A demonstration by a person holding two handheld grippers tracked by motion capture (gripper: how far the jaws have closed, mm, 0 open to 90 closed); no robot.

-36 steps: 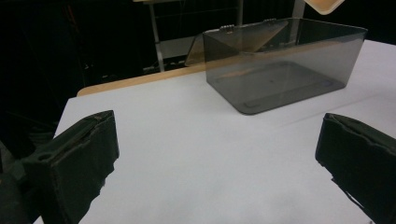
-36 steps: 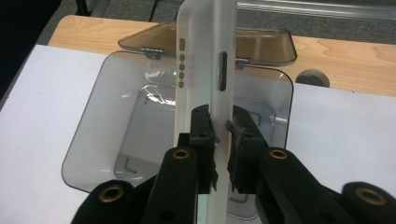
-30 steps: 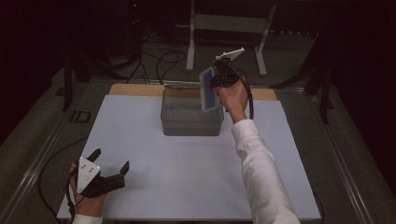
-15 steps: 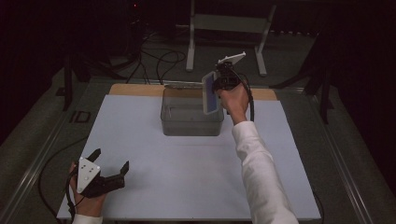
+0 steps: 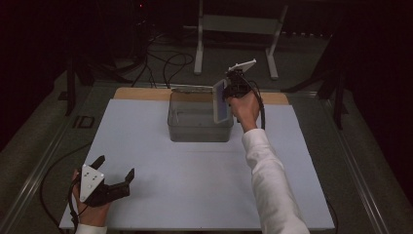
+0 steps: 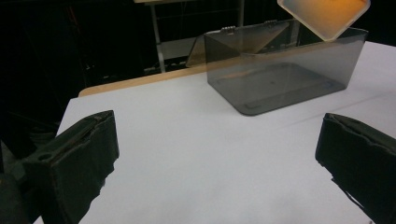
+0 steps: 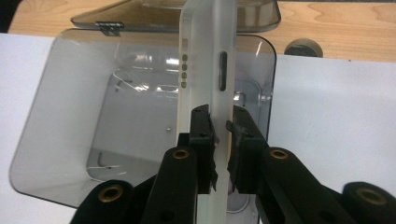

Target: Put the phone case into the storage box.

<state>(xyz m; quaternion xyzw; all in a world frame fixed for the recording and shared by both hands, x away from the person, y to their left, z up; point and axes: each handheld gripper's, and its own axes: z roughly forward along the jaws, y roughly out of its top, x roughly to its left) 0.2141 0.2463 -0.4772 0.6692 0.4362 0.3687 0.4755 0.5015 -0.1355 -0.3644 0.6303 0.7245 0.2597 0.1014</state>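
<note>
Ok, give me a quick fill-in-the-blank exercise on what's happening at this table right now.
1. The right gripper is shut on a flat white ____.
2. The tablet hangs over a smoky clear plastic box whose hinged lid is ____.
3. The left gripper rests on the white table with its jaws ____.

Missing words: tablet; open; open

white flat tablet-like slab (image 5: 221,101) | edge-on, upright | over open smoky clear bin (image 5: 195,127)

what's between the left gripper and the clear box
Nothing: only bare white table lies between the left gripper and the clear box, as the high view and the left gripper view both show.
</note>
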